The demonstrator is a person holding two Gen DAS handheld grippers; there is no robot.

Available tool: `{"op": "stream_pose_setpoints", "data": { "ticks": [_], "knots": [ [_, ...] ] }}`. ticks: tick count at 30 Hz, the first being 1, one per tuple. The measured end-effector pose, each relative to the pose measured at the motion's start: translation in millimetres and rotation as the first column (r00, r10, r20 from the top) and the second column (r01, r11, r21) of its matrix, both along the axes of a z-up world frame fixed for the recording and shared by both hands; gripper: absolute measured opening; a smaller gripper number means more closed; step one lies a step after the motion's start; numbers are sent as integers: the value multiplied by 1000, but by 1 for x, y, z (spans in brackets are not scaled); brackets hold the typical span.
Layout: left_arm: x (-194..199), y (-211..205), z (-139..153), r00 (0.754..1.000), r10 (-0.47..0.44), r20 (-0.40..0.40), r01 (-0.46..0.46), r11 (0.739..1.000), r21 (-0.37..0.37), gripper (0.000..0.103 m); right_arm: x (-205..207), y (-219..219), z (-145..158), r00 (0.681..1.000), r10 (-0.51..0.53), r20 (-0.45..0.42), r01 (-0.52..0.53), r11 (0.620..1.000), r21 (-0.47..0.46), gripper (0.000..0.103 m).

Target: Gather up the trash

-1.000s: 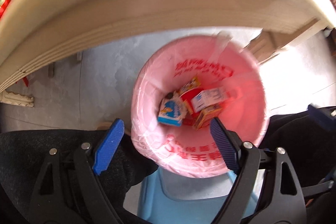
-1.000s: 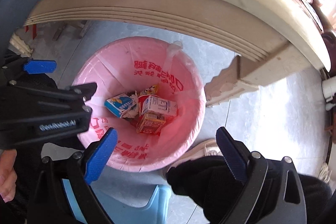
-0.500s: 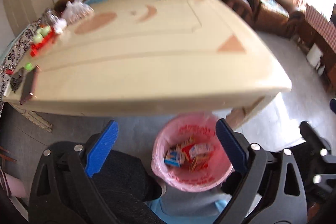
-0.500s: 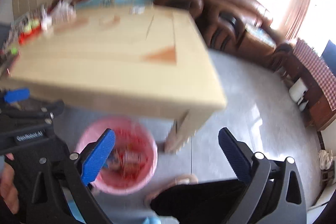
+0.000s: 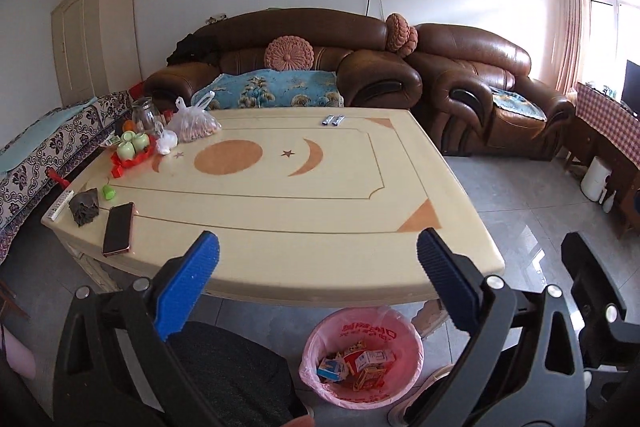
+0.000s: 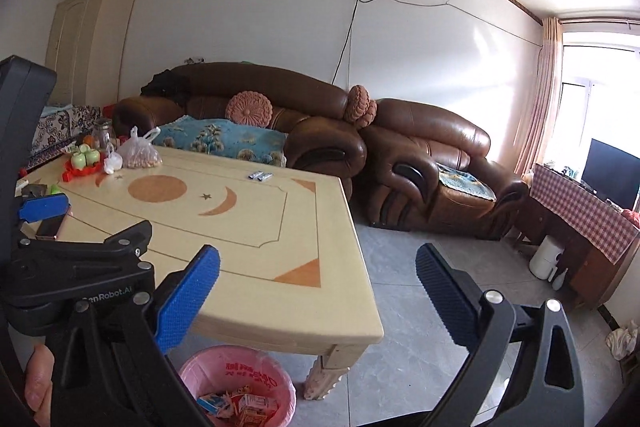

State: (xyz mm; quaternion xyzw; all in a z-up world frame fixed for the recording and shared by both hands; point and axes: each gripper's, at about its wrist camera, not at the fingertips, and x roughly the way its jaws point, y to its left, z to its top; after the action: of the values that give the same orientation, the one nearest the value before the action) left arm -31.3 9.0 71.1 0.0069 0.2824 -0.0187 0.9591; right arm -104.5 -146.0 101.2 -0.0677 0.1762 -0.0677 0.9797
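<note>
Both tools are held up at about table height, looking across the room, and neither has anything in it: the left gripper [image 5: 318,253] has its blue pads spread wide, and the right gripper [image 6: 318,267] is spread just as wide and empty too. Down on the floor, tucked at the near edge of the table [image 5: 320,195], sits the pink-lined bin [image 5: 362,363], with several small cartons [image 5: 360,373] lying in the bottom of it. So I'd judge we are between pieces of rubbish, with a fresh one still to be chosen. The likeliest candidates are the two small silvery wrappers [image 5: 333,120] lying side by side near the far edge of the table, well apart from both tools; whether they really are rubbish I can't be sure from here. The far-left corner holds a knotted bag of nuts [image 5: 195,125], green cups on a red tray [image 5: 132,147] and a glass jar [image 5: 145,115], and a phone [image 5: 118,229] lies near the front; those look like keepers. The next move calls for a long reach across the tabletop and a flat, low pinch, since the wrappers look thin.
</note>
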Motion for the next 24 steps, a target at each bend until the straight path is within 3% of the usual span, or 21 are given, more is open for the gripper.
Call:
{"op": "stream_pose_setpoints", "data": {
  "ticks": [5, 17, 24],
  "knots": [
    [-6, 0, 0, 999, -29, -22, 28, 999, -32, 97, -10, -9, 6, 1000, -1, 9, 0, 998, 58, 96],
    [-20, 4, 8, 997, -72, 22, 73, 996, -41, 97, -20, -19, -1, 998, -25, 52, 19, 994, 111, 96],
    [-20, 8, 7, 998, -65, 9, 66, 996, -63, 97, -18, -21, -2, 998, -43, 48, 38, 993, 112, 96]
  ]
}}
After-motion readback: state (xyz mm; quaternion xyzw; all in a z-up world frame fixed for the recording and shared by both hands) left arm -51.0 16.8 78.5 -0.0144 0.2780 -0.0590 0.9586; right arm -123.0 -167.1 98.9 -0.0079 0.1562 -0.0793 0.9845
